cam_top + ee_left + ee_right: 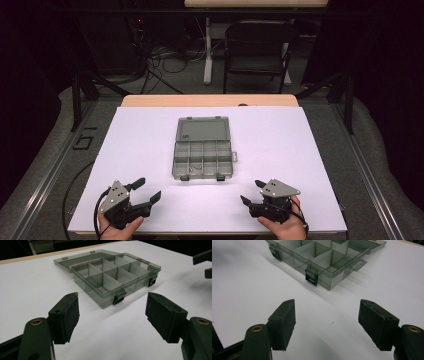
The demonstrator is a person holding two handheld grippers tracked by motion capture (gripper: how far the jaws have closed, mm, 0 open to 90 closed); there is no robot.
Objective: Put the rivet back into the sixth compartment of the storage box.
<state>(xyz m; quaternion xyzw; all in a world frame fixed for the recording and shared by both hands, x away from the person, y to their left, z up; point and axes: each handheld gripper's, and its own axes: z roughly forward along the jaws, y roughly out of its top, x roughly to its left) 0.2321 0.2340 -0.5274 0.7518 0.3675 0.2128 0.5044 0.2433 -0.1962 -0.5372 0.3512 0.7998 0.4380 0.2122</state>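
Observation:
A smoky clear plastic organizer box lies open in the middle of the white table cover, its lid folded flat away from me. Dividers split it into several compartments, and a few small metal pieces lie in a near one. Two black latches hang on its near wall. My left gripper rests at the near left, held by a hand, open and empty. At the near right my right gripper is open too, with nothing between its jaws. Both point toward the box.
The white cover spans the table, with a wooden edge at the far side. A black chair and cables stand on the floor beyond. Black frame posts flank the table. A cable trails off the left gripper.

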